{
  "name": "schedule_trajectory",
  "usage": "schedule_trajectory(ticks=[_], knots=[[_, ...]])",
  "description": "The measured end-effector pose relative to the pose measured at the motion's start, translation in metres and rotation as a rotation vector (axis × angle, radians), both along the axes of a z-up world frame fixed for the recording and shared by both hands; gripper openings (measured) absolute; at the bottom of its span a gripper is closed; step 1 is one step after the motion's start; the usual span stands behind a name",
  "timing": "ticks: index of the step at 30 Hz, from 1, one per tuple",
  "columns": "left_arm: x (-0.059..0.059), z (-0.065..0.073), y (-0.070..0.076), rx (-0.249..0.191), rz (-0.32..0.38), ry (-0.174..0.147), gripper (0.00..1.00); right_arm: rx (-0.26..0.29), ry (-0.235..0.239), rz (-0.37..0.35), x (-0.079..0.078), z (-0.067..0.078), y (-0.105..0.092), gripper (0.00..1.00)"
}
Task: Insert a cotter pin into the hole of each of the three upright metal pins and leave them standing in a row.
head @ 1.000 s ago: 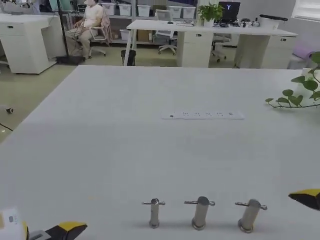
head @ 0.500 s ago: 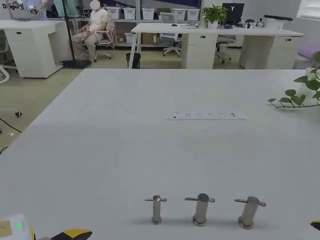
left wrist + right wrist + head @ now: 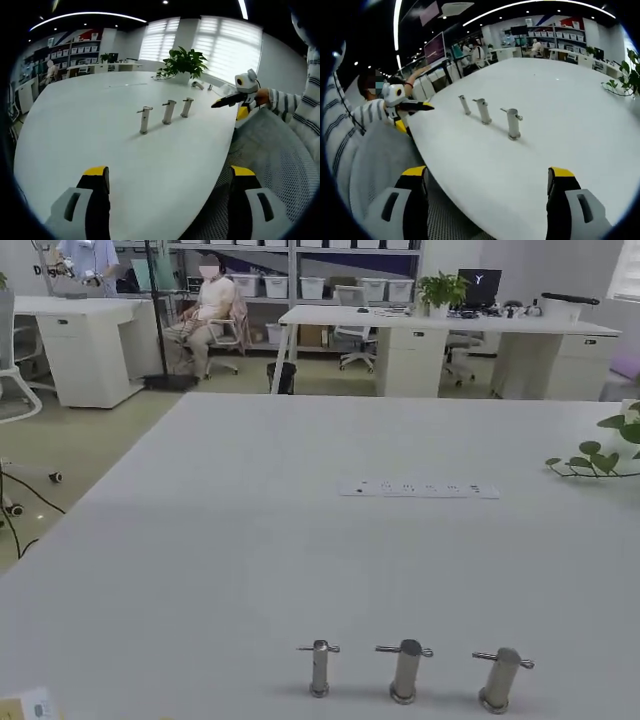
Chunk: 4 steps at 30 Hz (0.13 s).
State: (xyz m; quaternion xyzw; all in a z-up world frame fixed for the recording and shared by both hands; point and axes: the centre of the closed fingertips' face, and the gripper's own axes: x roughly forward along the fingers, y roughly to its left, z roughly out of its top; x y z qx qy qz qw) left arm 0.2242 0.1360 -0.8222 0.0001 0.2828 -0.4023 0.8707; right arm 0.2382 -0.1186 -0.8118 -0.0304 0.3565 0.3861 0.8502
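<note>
Now L gripper [image 3: 168, 172], R gripper [image 3: 487, 172] drawn back, jaws apart, pins [image 3: 405, 672] unmoved

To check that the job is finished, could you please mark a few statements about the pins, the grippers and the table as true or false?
1. Three metal pins stand upright in a row on the table. True.
2. The middle pin has nothing through its hole. False: a cotter pin crosses its top, as on the other two.
3. One gripper is shut on a cotter pin. False: the left gripper has its jaws open, with nothing between them.
4. A power strip lies on the table beyond the pins. True.
5. The right gripper has its jaws open and holds nothing. True.
</note>
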Motion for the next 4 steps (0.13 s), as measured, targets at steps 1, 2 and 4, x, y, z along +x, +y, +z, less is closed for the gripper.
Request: schedule_trajectory(ticks=[1, 2, 4], knots=[[-0.0004, -0.0001, 0.0011, 0.000, 0.004, 0.000, 0.99, -0.001, 0.005, 0.000, -0.0012, 0.0002, 0.0005, 1.00], [-0.0004, -0.0001, 0.0027, 0.002, 0.013, -0.002, 0.99, -0.003, 0.008, -0.001, -0.0018, 0.0002, 0.0005, 1.00], [-0.0008, -0.0007, 0.0048, 0.005, 0.023, -0.001, 0.99, -0.013, 0.008, 0.001, -0.0035, 0.0007, 0.0019, 1.00]])
